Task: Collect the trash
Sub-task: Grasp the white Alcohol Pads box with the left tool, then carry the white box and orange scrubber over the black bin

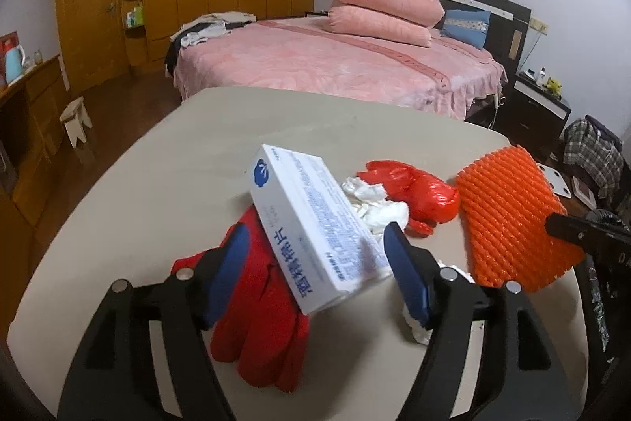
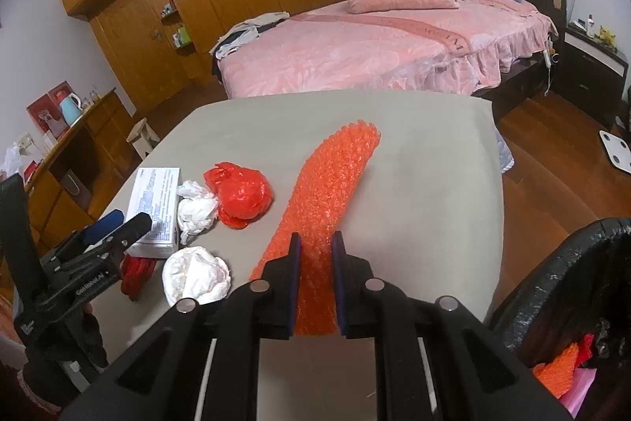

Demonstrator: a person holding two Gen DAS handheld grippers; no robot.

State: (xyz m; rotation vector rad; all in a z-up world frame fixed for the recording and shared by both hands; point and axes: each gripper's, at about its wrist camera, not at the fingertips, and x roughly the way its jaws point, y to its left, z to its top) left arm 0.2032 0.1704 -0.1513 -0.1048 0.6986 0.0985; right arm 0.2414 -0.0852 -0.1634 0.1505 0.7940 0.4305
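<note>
Bedroom tabletop [image 2: 414, 152] held trash, left gripper [image 1: 315, 263] jaws apart around white box [image 1: 315, 219], right gripper [image 2: 315, 255] clamped on orange foam net [image 2: 327, 184].

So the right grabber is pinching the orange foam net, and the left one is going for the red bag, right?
Not quite. The left gripper is going for the white box, not the red bag; the left wrist view shows the box between its open fingers. The right gripper does pinch the orange foam net.
</note>
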